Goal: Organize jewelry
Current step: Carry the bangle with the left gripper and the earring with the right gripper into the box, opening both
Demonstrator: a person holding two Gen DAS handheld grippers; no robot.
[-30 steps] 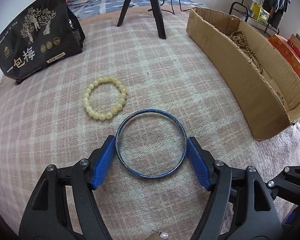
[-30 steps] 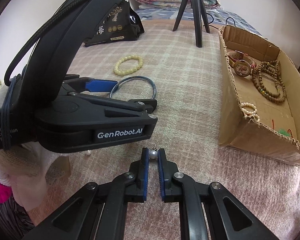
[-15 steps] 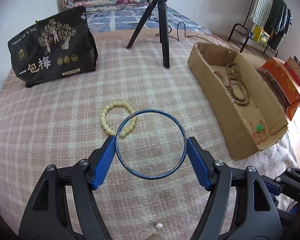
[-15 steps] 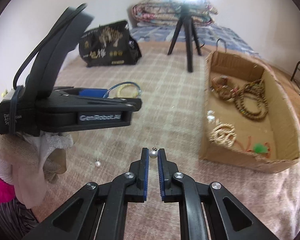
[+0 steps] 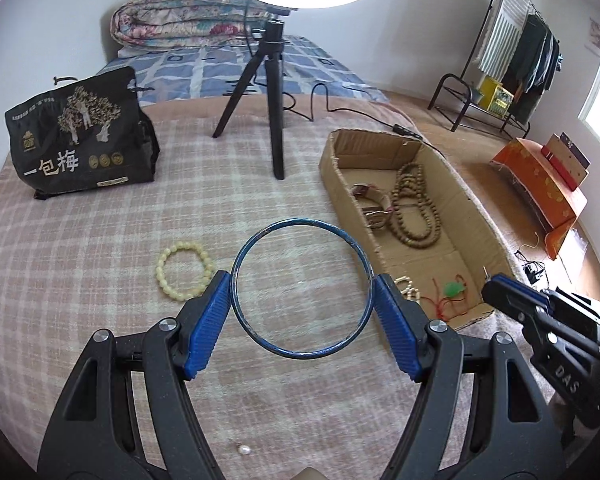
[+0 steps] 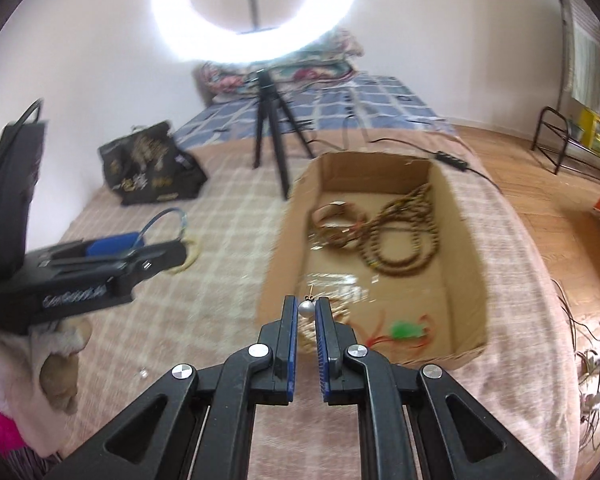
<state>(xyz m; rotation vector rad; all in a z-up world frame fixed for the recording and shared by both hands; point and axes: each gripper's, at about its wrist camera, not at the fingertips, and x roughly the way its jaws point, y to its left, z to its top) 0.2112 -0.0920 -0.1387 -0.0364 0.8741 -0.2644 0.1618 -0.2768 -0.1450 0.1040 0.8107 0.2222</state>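
A: Left gripper [image 5: 302,300]?
B: Clamped wide on the blue bangle [image 5: 300,229], one blue pad on each side of the ring, held up off the plaid blanket [image 5: 100,248].
A: Right gripper [image 6: 307,312]?
B: Pinched tight on a pearl earring [image 6: 306,308], post sticking up between the tips. It sits over the near wall of the cardboard box [image 6: 278,256].
A: What's in the box?
B: Brown bead strands [image 5: 416,204], a strap-like piece beside them, small cream beads and a green charm on red cord [image 5: 452,290] at the near end.
A: Still loose on the blanket?
B: Cream bead bracelet [image 5: 182,264] left of the bangle, plus a second pearl earring [image 5: 244,449] below the left gripper.
A: Background?
B: Black bag [image 5: 80,140] and tripod [image 5: 274,92] behind. Right view is blurred.
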